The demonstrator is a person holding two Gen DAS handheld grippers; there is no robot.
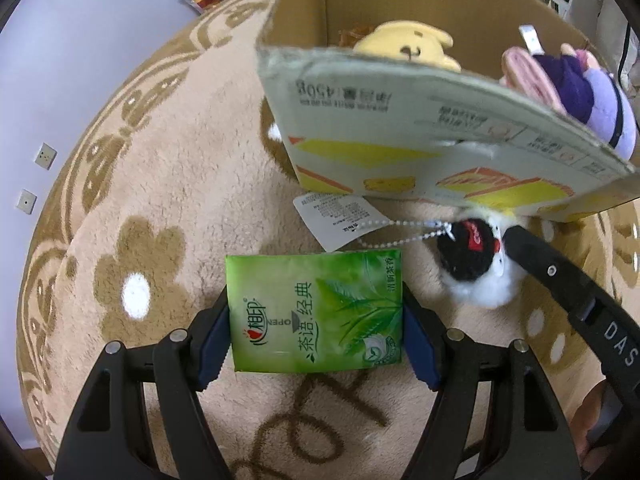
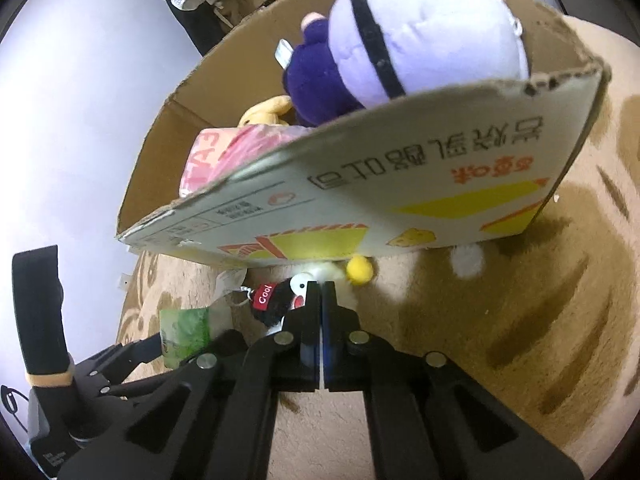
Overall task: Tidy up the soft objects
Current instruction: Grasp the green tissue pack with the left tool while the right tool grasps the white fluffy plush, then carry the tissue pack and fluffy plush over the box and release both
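Left tool (image 1: 316, 320) black, blue pads, silver screws; right tool (image 2: 321, 300) black, blue-lined fingers, "DAS" lettering

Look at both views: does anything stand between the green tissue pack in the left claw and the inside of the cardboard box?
Yes. The cardboard box's near wall rises between the green tissue pack, held in the left claw, and the inside, so the pack must go over it.

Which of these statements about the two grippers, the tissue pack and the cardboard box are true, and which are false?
1. The left gripper clamps a green tissue pack. True.
2. The right gripper is wide open. False: its jaws are pressed together beside the penguin plush.
3. The cardboard box holds no toys. False: a yellow plush and a purple plush are inside.
4. The penguin plush has a ball chain with a paper tag. True.
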